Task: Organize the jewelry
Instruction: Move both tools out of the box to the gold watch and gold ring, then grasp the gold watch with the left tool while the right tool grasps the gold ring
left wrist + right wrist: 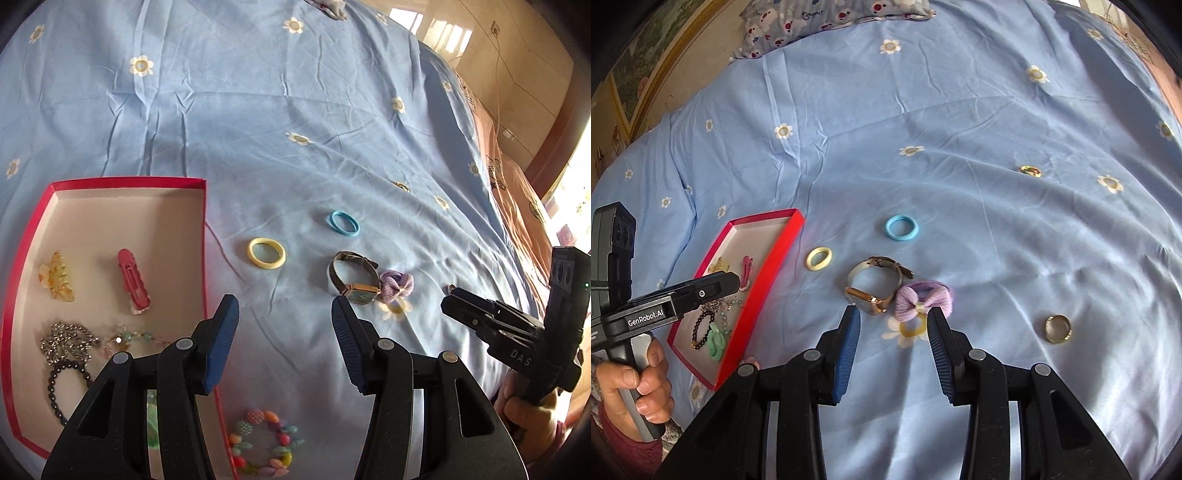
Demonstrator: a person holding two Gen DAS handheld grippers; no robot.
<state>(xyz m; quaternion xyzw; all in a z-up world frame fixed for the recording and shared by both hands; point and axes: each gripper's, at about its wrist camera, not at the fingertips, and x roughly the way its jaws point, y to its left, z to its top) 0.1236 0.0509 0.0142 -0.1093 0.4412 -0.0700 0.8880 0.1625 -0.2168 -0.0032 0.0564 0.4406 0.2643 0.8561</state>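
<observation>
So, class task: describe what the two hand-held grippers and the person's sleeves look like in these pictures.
Both are black plastic tools with two blue ribbed pads and round silver pivot pins. The left hand-held gripper carries white lettering "GenRobot.AI" on its side, seen from the right wrist view, and has a grey handle. The right hand-held gripper shows "DAS" lettering and a small green light. The left sleeve looks dark red.

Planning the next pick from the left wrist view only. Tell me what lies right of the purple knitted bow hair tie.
Observer: A round gold-rimmed metal ring lies alone on the blue flowered bedsheet.
Operator: Report the right gripper's jaws.
Observer: The right gripper is open, empty, pointing at that bow.
Operator: Name what my left gripper hides in the red cardboard box.
Observer: A green flip-flop-shaped clip beside the black bead bracelet.
</observation>
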